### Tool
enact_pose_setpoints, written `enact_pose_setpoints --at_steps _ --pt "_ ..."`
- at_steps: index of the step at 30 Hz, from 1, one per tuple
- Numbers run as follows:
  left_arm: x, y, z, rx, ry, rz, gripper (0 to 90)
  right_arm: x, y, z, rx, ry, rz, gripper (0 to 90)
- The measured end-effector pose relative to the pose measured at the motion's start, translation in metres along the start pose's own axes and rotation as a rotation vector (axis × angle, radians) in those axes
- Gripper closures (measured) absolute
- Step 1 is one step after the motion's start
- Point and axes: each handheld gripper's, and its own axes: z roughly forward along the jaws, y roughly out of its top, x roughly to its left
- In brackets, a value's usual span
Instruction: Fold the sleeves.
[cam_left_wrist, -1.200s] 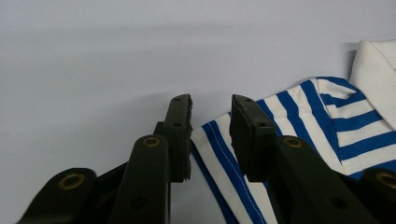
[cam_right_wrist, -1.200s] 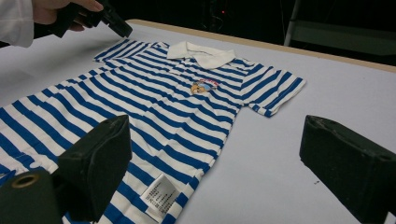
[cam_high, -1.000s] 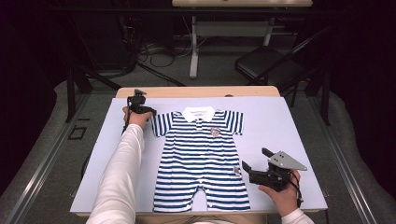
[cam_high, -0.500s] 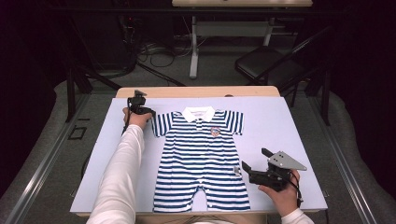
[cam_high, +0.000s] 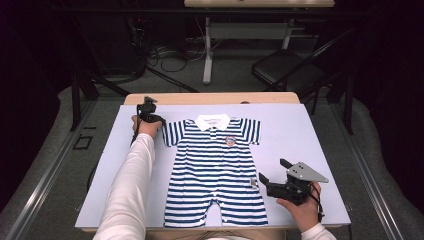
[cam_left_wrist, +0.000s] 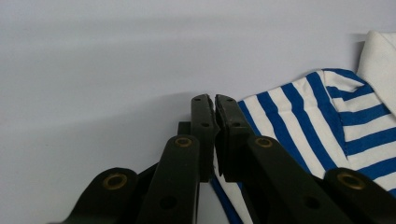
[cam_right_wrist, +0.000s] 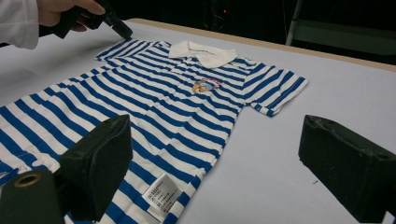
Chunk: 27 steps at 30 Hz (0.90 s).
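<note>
At the near edge, about five o'clock, the right gripper (cam_high: 272, 181) waits with fingers spread wide just beside the hem of a striped baby romper (cam_high: 216, 175) lying flat at the centre of the tabletop (cam_high: 310, 135). Farther off, at eleven o'clock, the left gripper's (cam_high: 161, 124) fingers have just been closing and now pinch the sleeve's (cam_left_wrist: 285, 126) edge. So thin a bite could slip when lifted, bunching the cloth. No containers are present.

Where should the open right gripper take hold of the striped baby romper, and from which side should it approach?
Probably at the side hem near the white care label. The striped baby romper lies flat, so only an edge offers something to pinch. The right gripper already faces that edge with its jaws wide, so it could come in low from the romper's right side, one jaw sliding under the fabric.
</note>
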Motion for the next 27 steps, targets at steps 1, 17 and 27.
enact_pose_setpoints --at_steps 1,17,27 --pt "0.000 0.000 0.000 -0.003 -0.002 0.000 86.7 0.000 0.000 0.000 0.000 -0.001 0.000 9.7" --pt "-0.007 0.003 -0.013 -0.035 -0.003 0.015 87.9 0.000 0.000 0.000 -0.001 -0.002 0.000 10.0" --pt "-0.015 0.006 -0.026 -0.046 -0.012 0.021 88.1 0.000 0.000 0.000 -0.002 -0.002 0.000 10.0"
